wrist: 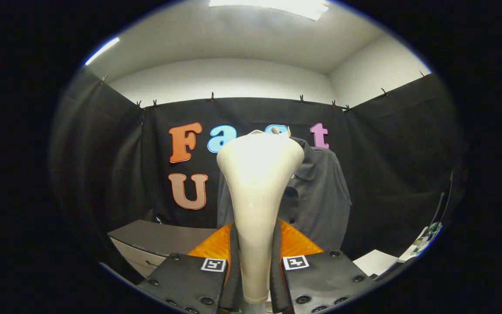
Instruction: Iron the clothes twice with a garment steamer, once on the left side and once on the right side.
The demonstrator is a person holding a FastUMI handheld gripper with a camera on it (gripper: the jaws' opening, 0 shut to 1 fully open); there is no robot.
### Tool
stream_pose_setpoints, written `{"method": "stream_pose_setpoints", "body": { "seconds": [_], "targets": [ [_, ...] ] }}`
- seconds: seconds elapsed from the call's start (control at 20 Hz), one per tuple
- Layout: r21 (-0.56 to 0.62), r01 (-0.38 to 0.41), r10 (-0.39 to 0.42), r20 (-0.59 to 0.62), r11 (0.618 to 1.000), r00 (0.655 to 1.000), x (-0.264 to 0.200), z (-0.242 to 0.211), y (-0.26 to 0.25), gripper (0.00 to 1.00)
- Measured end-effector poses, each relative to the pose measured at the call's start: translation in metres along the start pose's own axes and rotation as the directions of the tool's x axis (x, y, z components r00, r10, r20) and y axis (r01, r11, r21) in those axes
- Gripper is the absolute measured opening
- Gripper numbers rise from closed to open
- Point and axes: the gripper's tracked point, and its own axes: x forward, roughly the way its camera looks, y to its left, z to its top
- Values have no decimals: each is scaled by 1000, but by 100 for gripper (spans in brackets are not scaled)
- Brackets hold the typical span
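Closest in, the gripper (254, 266) has its two fingers (233, 261) pressed in on the narrow handle of the garment steamer (257, 192), one on each side, so the tool is pinched firmly between them. The handle stands upright and widens into the pale head at the top, which points forward towards the clothes; I judge it is held this way so the steam face can be brought flat against the fabric.

Just beyond the head hangs the dark grey shirt (320, 192), collar up, buttons running down its front. Much of its left part is hidden behind the steamer, so I cannot tell whether the head is touching the cloth or only near it. It hangs upright, which suits a pass down each side. Judging by the pose, the work is at the approach or start of a stroke rather than finished, though nothing here proves which side is in hand.

Lower down on the left sits a grey cabinet (155, 244) with a flat top, and on the right a white tabletop (375, 261) edge with some small items I cannot make out. Black cloth walls close the booth, with a pale wall and ceiling lights above
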Motion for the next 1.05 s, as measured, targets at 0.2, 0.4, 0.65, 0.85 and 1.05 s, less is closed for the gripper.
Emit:
{"method": "stream_pose_setpoints", "body": {
  "seconds": [0.2,0.4,0.65,0.85,1.05],
  "targets": [
    [-2,-1,1,-5,1000,1000,2,-2,1,34],
    [1,0,0,-6,1000,1000,1,-2,0,34],
    [4,7,-7,-10,1000,1000,0,-4,-4,34],
    [5,7,-7,-14,1000,1000,-1,-5,-5,34],
    [6,3,-3,-19,1000,1000,-2,-7,-3,34]
  ]
}}
